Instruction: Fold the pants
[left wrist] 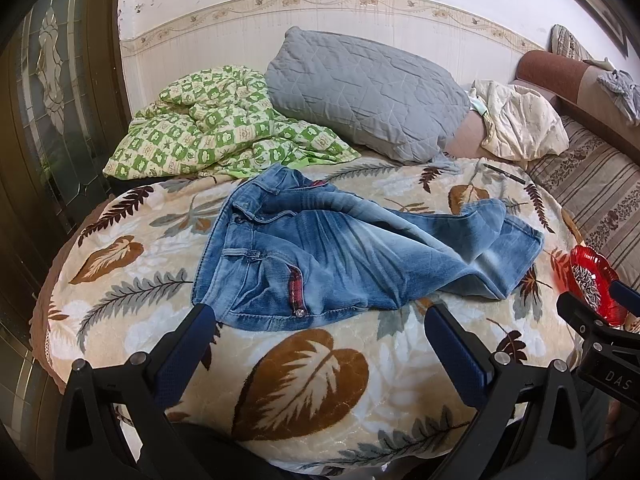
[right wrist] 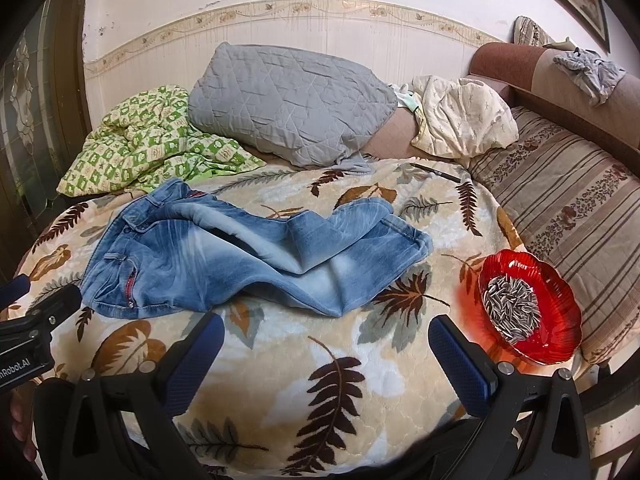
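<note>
Rumpled faded-blue denim pants (left wrist: 340, 252) lie crosswise on the leaf-patterned bed blanket (left wrist: 304, 376), waistband nearest the left gripper (left wrist: 320, 340), cuffs toward the right gripper (right wrist: 326, 356), both jaws apart and empty.

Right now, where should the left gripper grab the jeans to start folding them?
Take the jeans at the near waistband corner, coming in low from the near edge. It lies flat, close in front of the open left gripper, and that hem is thick.

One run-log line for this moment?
phase: pre-grasp | jeans: unfolded on blanket | left gripper: open | right gripper: open
</note>
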A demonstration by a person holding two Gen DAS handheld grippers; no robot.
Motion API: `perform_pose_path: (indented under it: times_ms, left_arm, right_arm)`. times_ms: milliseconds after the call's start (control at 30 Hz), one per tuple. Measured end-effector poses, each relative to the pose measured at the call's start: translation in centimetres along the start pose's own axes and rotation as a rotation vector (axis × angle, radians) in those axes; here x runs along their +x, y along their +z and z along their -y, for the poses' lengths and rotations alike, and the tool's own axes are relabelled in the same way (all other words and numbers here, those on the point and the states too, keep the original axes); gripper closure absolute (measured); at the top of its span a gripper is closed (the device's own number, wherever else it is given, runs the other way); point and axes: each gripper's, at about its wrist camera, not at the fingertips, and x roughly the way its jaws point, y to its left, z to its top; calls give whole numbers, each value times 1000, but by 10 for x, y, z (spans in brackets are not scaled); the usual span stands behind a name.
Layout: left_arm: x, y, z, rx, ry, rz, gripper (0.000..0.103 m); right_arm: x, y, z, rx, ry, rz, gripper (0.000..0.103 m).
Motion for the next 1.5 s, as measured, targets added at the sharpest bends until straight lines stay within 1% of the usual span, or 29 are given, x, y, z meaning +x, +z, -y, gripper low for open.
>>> perform_pose_path:
  times_ms: [767,833,900,967,1033,1100,1167,1200,1233,1267,1400,1433,1500]
  left_arm:
    - [2,0,2,7,-3,-9,0]
    - [6,1,6,20,-5,-13,0]
    - [13,4,15,60,-15,-12,0]
    - [26,13,25,114,-45,-15,0]
    - [44,23,41,192,-84,-9,0]
    - [63,35,56,261,-107,-14,0]
    - [89,46,76,332,-151,-45,0]
    - [99,51,84,356,-177,-63,0]
    - [113,57,95,384,-222,-89,0]
    - [120,62,104,401,-244,-102,0]
    - [152,80,146,503,-384,-160,0]
    - [159,82,156,528,-408,-168,0]
    - [170,86,173,588,-431,-159,0]
  right_arm:
    - [7,-2,3,4,1,-10,0]
    - [8,-1,3,3,3,-12,0]
    - [10,2,5,2,11,-12,0]
    - [14,10,14,19,51,-9,0]
    - [21,21,25,20,79,-9,0]
    - [30,34,38,8,74,1,0]
    - [44,50,53,-7,74,-1,0]
    - [53,58,60,-17,86,-21,0]
    - [65,66,69,-24,123,-37,0]
    - [76,72,78,-20,151,-53,0]
    - [121,89,111,4,209,-149,0]
    - [131,92,119,11,208,-162,0]
    - [150,99,131,16,222,-182,0]
